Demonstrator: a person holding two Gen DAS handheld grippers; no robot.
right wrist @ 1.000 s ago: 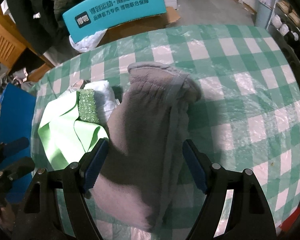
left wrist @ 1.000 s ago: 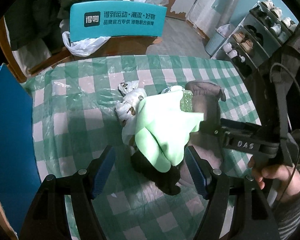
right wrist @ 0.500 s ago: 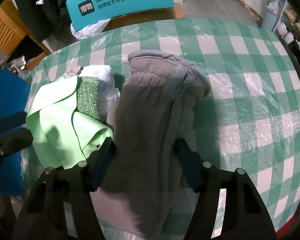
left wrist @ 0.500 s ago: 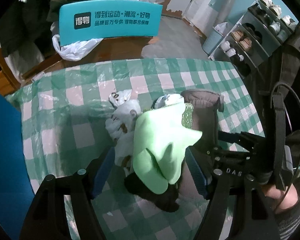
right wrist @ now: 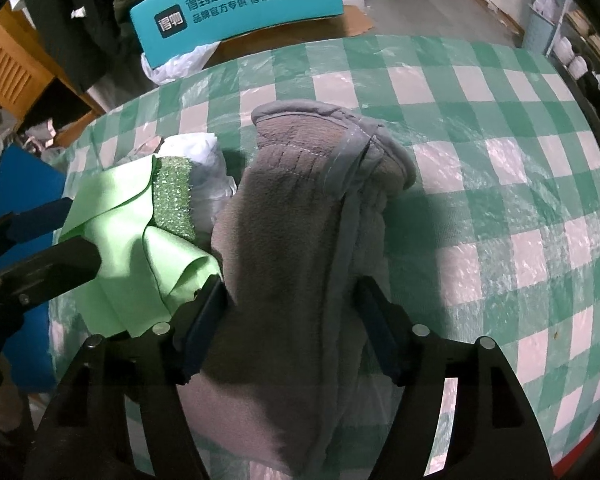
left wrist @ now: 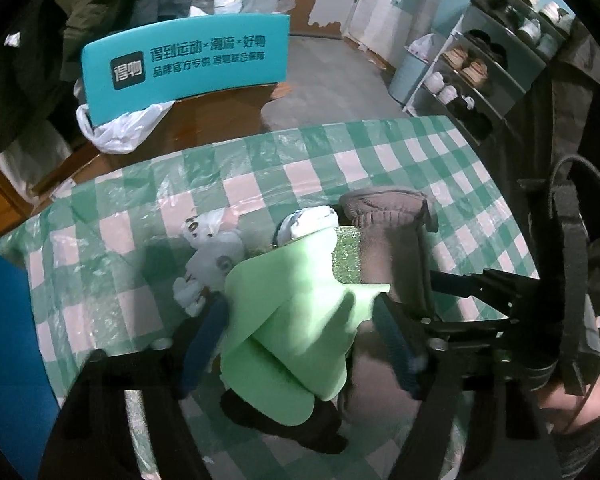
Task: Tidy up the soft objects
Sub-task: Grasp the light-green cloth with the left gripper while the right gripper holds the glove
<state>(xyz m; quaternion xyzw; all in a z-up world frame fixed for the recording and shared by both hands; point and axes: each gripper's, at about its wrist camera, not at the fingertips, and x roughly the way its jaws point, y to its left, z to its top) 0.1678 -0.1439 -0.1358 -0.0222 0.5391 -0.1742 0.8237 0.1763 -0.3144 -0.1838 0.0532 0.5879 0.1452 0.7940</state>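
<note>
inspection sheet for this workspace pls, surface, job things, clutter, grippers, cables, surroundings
surface: table under a green and white checked cloth, covered by clear plastic.
job's things: grey fleece, green cloth with a glittery green patch, white bundle, dark item under the green cloth; all bunched together.
clutter: nothing seen beyond the pile.
grippers: left gripper straddles the green cloth, jaws closing; right gripper straddles the grey fleece, jaws opening.
cables: black cable looping above the right gripper.
surroundings: teal box, white plastic bag, shoe rack, blue panel.
</note>
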